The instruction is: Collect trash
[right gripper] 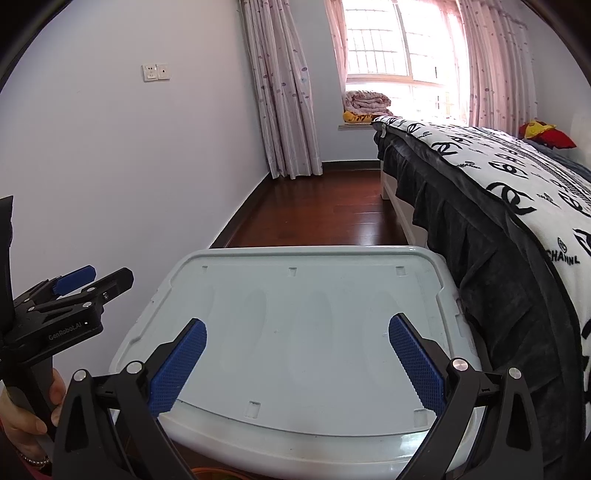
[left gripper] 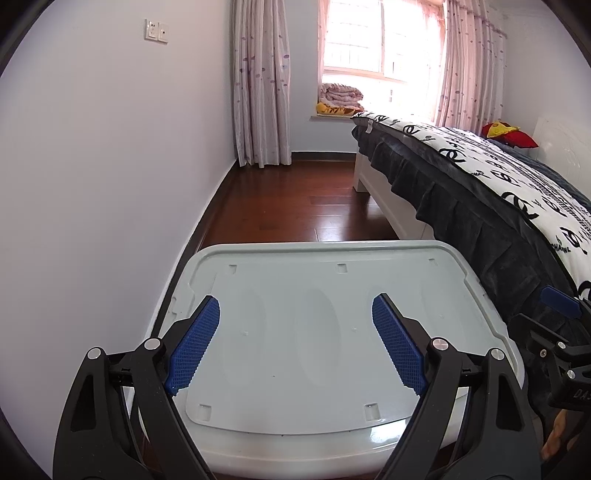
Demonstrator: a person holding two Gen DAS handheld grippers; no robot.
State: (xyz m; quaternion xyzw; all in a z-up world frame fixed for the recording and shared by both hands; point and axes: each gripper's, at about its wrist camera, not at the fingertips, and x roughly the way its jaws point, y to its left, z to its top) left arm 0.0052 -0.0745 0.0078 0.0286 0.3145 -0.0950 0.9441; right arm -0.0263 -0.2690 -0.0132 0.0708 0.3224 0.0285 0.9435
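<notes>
Both tongs, left tongs [left gripper: 295, 343] and right tongs [right gripper: 297, 363], hang spread and empty, side by side, tilted down over the pale grey plastic storage-box lid [left gripper: 317, 317] that serves as the bench. No trash shows on the lid or the dark red wooden floor [left gripper: 295, 199] beyond, so neither hand is nearer to any.

Pale grey-white plastic storage-box lid [left gripper: 332, 314], plain. Grippers: black frames with blue cross-hatched pads [left gripper: 194, 343]. Wood floor [left gripper: 295, 199], glossy reddish-brown, edged by a dark skirting. Wall [left gripper: 110, 147], pale lilac-white, with a white switch plate [left gripper: 156, 31]. Curtains [left gripper: 260, 81], pale pink with scattered purple ovals. Bedspread [left gripper: 509, 177], white with black interlocked-letter logos, over a dark charcoal ruffled skirt. Pillow [left gripper: 508, 133], red and yellow. Folded quilt [left gripper: 341, 94], pink-patterned, on a yellow-and-orange cloth.
</notes>
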